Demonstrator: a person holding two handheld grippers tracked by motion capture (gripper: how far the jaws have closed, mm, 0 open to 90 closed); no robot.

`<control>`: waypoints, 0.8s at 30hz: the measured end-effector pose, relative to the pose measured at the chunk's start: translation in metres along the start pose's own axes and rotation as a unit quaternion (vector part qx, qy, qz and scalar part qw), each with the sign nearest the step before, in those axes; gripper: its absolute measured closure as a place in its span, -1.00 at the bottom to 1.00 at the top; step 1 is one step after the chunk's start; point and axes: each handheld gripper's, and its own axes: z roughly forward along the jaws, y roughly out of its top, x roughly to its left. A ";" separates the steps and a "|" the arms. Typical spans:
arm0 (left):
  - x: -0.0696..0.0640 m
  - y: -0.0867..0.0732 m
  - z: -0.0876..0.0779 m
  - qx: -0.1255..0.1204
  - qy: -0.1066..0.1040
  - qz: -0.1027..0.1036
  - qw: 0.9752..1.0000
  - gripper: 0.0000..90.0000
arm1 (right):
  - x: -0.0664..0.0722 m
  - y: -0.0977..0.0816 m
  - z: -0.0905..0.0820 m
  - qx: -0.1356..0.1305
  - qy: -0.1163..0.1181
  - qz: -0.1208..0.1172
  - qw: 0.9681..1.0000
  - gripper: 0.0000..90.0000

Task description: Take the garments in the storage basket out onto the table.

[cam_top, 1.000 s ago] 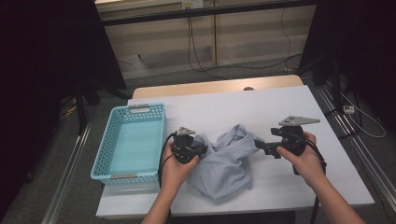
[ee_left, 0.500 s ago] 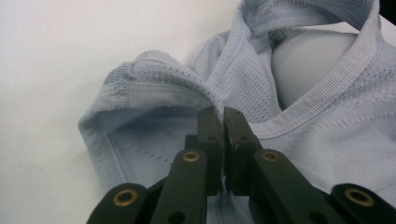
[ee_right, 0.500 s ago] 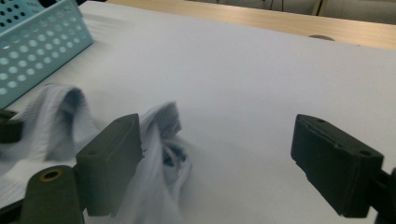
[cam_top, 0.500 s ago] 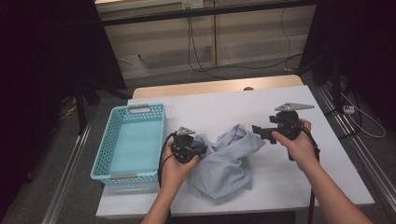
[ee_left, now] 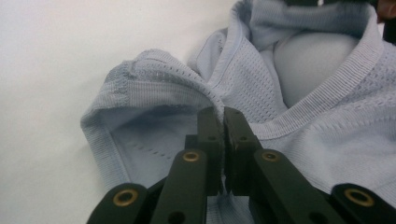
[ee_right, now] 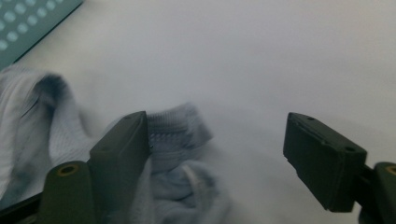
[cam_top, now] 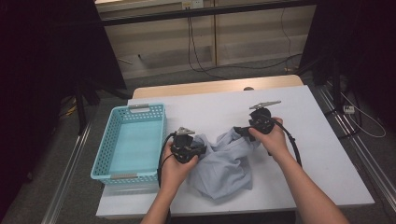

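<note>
Crumpled pale-blue mesh shirt (cam_top: 224,163) pinched by left gripper (ee_left: 223,135); right gripper (ee_right: 217,158) fingers apart, closing.

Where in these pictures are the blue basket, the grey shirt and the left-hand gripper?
blue basket (cam_top: 105,173): high view, near rim.
grey shirt (cam_top: 227,169): high view, middle of the crumpled cloth.
left gripper (ee_left: 223,122): left gripper view, jaw tips pinching the shirt's ribbed edge.

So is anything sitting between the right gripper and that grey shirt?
Nothing visible. The right gripper, its jaws just closing, is open at the shirt with a fold already between its fingers; bare table lies beyond.
</note>
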 end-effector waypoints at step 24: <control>0.014 0.012 -0.031 -0.052 0.019 -0.009 0.998 0.24 | 0.010 -0.021 -0.025 0.016 0.027 -0.080 0.996 1.00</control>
